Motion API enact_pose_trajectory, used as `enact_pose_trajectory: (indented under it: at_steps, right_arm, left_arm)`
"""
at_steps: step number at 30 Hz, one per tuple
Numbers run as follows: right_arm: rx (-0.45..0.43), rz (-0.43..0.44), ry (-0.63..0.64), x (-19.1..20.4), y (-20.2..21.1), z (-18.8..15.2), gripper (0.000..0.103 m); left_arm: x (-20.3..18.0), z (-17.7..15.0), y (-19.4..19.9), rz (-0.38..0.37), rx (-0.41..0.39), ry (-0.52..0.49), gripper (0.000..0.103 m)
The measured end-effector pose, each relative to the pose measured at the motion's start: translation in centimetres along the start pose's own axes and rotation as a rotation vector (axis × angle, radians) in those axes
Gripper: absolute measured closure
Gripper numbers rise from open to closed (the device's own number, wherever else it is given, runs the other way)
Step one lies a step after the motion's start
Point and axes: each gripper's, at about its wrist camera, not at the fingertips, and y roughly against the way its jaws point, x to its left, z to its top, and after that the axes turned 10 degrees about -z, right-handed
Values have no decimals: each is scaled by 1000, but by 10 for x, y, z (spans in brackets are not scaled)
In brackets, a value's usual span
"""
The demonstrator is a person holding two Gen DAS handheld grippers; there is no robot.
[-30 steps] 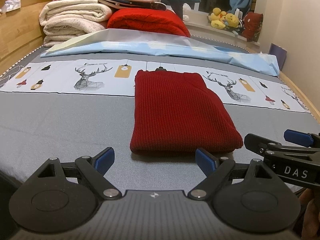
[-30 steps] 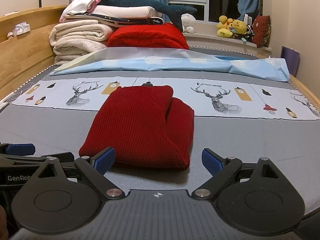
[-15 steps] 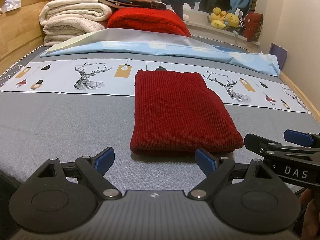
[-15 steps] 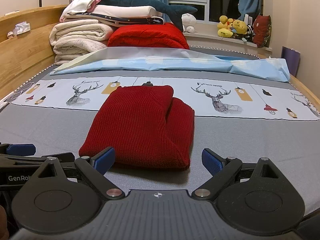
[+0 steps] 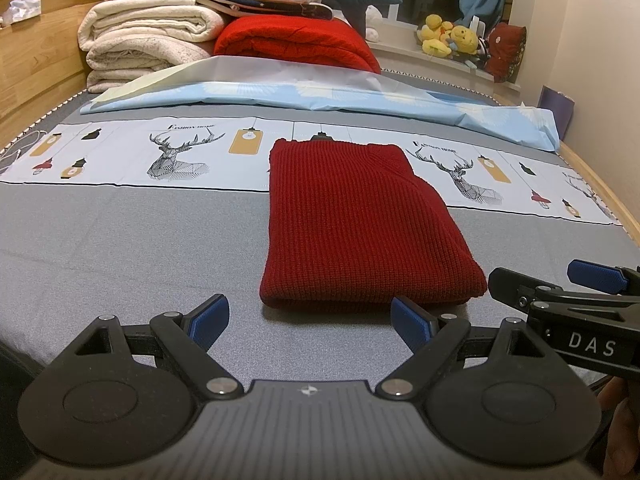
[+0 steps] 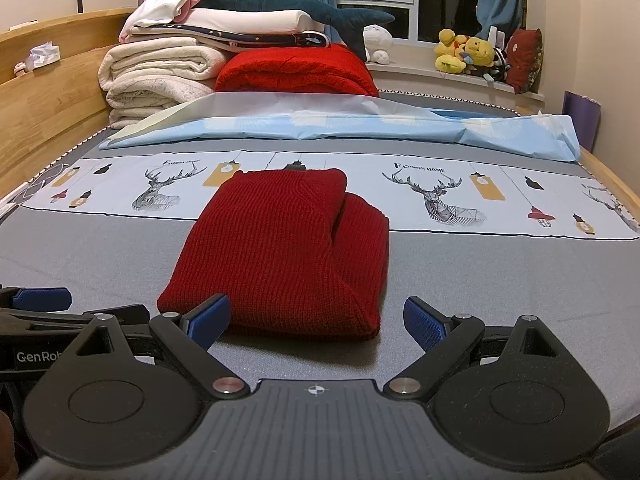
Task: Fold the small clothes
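On the bed (image 5: pixel 120 248), nothing had moved: both hand-held grippers (image 5: pixel 308 318) (image 6: pixel 316 318) stayed spread and empty, the red sweater (image 5: pixel 360 220) looked folded.

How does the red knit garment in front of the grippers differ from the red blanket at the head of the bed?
The red knit garment is dark red, ribbed, folded flat and lies alone on the grey sheet. The red blanket is brighter, fluffier, a thick bundle with bedding stacked on top. Both are red and folded.
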Motion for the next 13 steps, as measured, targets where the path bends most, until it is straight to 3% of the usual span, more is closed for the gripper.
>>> enact_pose_trajectory:
  at_steps: [13]
  right_arm:
    - [0,0,1,-1,0,0,9]
  left_arm:
    - [0,-2,-2,1,-4,-6,12]
